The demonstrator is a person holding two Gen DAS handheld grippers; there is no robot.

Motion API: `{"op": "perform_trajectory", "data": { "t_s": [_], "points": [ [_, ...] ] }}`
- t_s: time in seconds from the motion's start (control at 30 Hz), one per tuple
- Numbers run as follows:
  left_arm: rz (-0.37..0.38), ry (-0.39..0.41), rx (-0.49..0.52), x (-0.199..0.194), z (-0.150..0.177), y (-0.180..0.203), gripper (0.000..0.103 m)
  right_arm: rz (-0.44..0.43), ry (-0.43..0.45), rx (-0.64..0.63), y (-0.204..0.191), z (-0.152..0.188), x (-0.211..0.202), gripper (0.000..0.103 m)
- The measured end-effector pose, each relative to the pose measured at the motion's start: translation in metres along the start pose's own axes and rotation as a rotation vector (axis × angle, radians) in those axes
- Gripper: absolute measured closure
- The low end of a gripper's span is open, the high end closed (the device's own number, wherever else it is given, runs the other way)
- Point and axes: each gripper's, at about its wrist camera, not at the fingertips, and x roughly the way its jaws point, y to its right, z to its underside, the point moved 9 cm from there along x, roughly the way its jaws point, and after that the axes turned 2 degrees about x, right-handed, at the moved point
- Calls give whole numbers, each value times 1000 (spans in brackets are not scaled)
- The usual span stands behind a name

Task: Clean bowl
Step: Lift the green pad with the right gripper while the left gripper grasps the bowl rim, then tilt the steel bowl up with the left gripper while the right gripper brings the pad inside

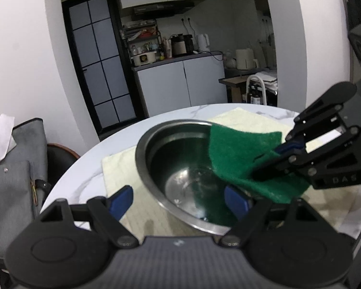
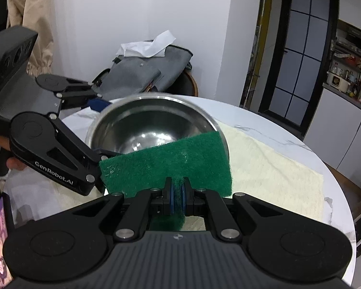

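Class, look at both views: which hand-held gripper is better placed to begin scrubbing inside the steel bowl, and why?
Right. The right hand-held gripper already pinches the green scouring pad at the bowl rim; the left hand-held gripper straddles the rim, open, probably steadying it.

From my seat I can read two markings: "GenRobot.AI" in white along the black linkage of the left claw (image 2: 103, 130) (seen from the right wrist), and the letters "D A S" on the right claw (image 1: 262, 172), faint.
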Motion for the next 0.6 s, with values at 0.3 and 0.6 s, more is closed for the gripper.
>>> {"op": "perform_trajectory", "data": {
  "t_s": [0.3,0.6],
  "points": [
    [11,-22,8,3,6,1,17,-31,-19,-31,-9,-1,3,97],
    [14,-28,-22,8,7,3,19,-30,-33,-14,-7,0,5,97]
  ]
}}
